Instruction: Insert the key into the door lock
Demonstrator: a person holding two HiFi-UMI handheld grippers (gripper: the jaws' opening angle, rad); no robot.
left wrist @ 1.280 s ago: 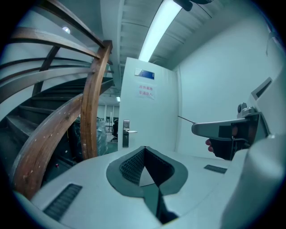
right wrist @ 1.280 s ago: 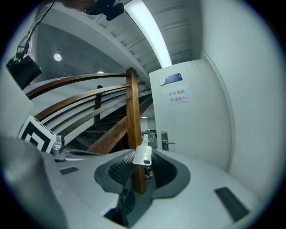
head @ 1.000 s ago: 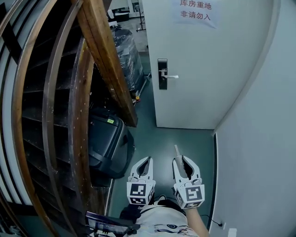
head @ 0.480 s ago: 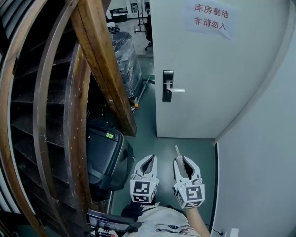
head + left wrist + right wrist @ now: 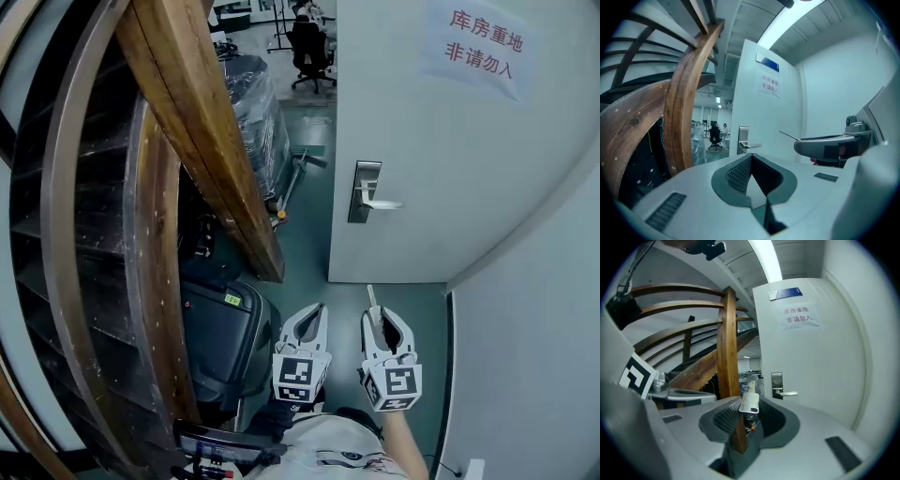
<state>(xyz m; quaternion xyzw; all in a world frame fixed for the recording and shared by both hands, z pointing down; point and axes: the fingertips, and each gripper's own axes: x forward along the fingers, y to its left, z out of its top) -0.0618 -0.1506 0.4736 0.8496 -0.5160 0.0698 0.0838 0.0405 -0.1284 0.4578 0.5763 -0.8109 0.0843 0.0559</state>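
The white door (image 5: 441,141) carries a metal lock plate (image 5: 364,192) with a lever handle (image 5: 382,203). My right gripper (image 5: 383,321) is shut on a silver key (image 5: 373,300) whose blade sticks out forward toward the door, well short of the lock. In the right gripper view the key (image 5: 750,402) stands tilted between the jaws, with the lock plate (image 5: 776,384) far ahead. My left gripper (image 5: 312,319) hangs beside the right one, shut with nothing in it. The left gripper view shows the lock plate (image 5: 743,139) and the right gripper (image 5: 830,144) off to the right.
A paper sign (image 5: 481,45) with red characters is on the door. A wooden stair beam (image 5: 202,131) slants down at left, with a black case (image 5: 220,328) and a plastic-wrapped stack (image 5: 253,103) under it. A white wall (image 5: 534,319) closes the right side. An office chair (image 5: 314,45) stands beyond.
The view has advanced toward the door: the lock plate sits larger and further right. Both grippers keep their places side by side, the key still held in the right one.
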